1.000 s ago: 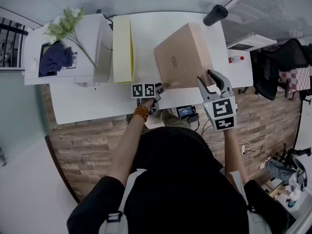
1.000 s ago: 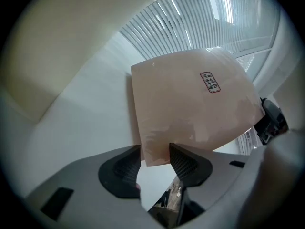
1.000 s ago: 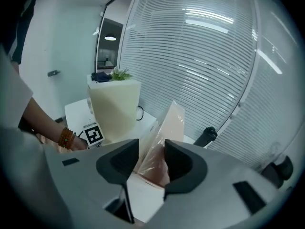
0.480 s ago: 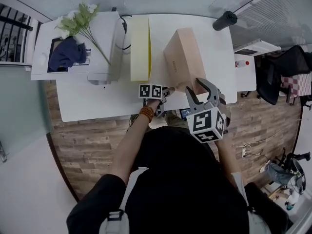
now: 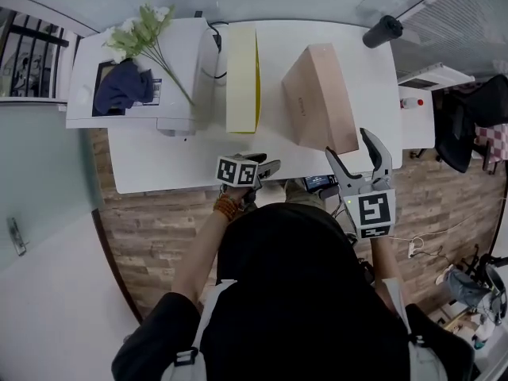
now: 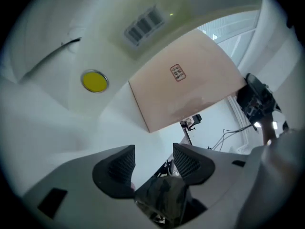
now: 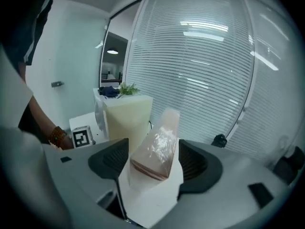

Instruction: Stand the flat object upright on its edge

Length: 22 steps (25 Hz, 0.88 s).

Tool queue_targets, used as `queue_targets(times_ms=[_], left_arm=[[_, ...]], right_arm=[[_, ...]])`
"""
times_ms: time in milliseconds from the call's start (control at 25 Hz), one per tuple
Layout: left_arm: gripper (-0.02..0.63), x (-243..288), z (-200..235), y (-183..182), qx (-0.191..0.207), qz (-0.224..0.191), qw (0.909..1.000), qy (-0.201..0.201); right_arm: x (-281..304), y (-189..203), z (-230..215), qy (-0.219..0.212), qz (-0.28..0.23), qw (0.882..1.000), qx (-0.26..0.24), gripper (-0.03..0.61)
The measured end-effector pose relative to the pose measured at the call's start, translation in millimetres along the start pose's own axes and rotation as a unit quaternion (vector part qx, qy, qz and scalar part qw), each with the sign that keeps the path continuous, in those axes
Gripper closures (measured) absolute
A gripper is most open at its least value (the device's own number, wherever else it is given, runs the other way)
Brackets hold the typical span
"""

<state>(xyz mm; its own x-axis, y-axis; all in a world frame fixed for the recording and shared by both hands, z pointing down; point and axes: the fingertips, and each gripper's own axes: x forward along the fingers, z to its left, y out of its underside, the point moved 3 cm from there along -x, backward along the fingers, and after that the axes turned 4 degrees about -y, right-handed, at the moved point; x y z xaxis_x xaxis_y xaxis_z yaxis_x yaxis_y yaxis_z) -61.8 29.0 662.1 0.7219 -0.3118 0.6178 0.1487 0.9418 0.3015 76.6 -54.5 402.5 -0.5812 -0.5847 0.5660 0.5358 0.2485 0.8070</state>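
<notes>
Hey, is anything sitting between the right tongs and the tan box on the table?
Nothing visible. The right tongs stand open facing the tan box, with only white table between them. The pale yellow box stands off to the left.

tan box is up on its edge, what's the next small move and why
Probably ease the right hand-held gripper straight back. The tan box stands on its edge on the white table; the jaws have just opened, its near end sits between them untouched, so a sideways move could topple it.
</notes>
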Motion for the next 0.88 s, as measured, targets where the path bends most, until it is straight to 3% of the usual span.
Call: queue_targets(times_ms=[120,240,360,480,560,680,760,880], left_arm=[[0.371,-38.1,2.9,12.9,0.068,-0.015,0.9959,-0.058],[0.359,-79.6,3.4,2.4,0.141,-0.068,0.9766,-0.148],[0.292,-122.7,-13.3,-30.6,0.188,-0.165,0.9404,-0.230],[0.241,-162.4,-47.3,-72.5,0.236,-0.265,0.8890,-0.289],[0.228,-183.0,-74.5,-96.7,0.262,-0.317,0.8594,-0.304],[0.216,-200.9,-113.7,-124.8,0.292,-0.364,0.8306,-0.304],[0.216,-202.4,-125.4,-137.8,0.299,-0.371,0.8218,-0.312],[0.216,-192.0,-122.5,-148.0,0.283,-0.371,0.8271,-0.313]], right_arm=[[7.1,10.8,-2.7,0.002,0.006,1.000,0.030,0.269],[15.4,13.7,-3.7,0.007,0.013,0.999,0.033,0.267],[24.6,19.6,-1.5,-0.010,0.026,0.999,0.036,0.267],[29.3,19.0,-2.1,-0.022,0.019,0.999,0.039,0.267],[29.7,18.4,-3.7,-0.022,0.019,0.999,0.038,0.267],[29.4,18.6,-6.4,-0.021,0.015,0.999,0.040,0.267],[29.3,18.0,-7.9,-0.020,0.009,0.999,0.039,0.267],[30.2,16.4,-7.4,-0.020,0.002,0.999,0.039,0.268]])
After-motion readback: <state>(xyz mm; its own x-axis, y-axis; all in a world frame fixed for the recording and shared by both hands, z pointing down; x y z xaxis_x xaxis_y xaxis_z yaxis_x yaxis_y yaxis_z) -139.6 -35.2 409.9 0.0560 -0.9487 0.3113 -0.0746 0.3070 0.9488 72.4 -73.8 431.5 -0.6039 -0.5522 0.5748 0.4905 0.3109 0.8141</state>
